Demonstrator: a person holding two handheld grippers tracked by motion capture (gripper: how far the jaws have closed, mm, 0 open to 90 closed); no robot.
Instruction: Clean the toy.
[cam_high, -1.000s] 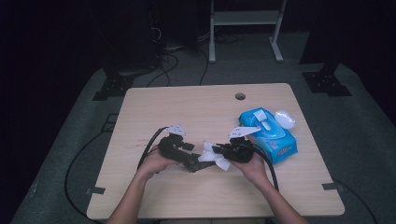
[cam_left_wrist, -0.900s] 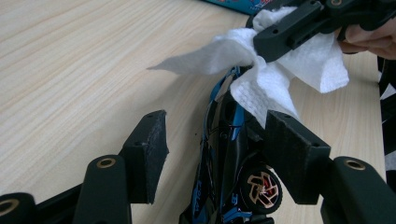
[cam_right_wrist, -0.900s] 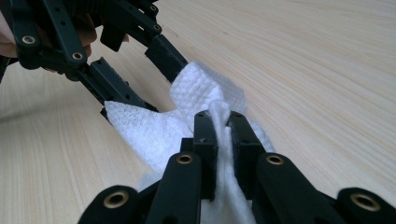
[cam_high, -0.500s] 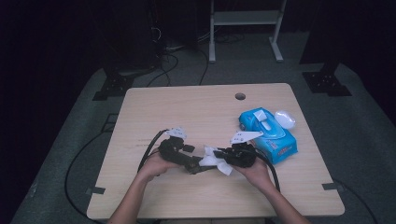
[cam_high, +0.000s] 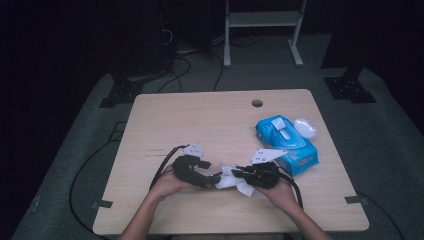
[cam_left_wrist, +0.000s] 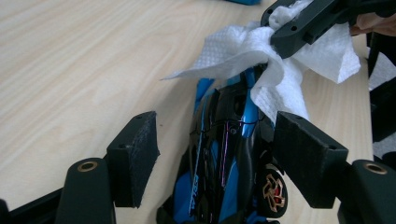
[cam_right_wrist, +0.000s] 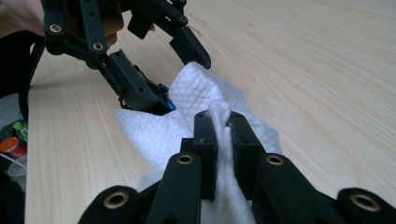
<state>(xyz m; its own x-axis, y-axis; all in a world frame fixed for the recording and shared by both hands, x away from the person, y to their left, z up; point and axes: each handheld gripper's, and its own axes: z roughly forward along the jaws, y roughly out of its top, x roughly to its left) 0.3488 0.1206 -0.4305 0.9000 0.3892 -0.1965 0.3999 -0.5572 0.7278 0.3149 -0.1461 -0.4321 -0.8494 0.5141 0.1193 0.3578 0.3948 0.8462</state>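
Near the table's (cam_high: 150, 210) front edge, at about 6 o'clock in the high view, the left hand-held gripper (cam_left_wrist: 215, 154) straddles a black-and-blue toy car (cam_left_wrist: 224, 163); its jaws have just been opening, and in the left gripper view one pad stands clear of the car while the other sits close at its side, so the car looks loosely kept rather than clamped. As I judge it, that is the main risk: with the jaws slack, any rub from the wipe (cam_left_wrist: 261, 56) could push the car sideways, roll it along the table or tip it out. From the left gripper, the car lies straight ahead at 12 o'clock between the jaws, nose pointing away. Further right, the right hand-held gripper (cam_right_wrist: 222, 126) is pinched tight on the white wipe, which drapes over the car's nose. A hard pull might tear the wipe or snag it on the car. Beyond, at about 2 o'clock, lies a blue pack (cam_high: 286, 141).
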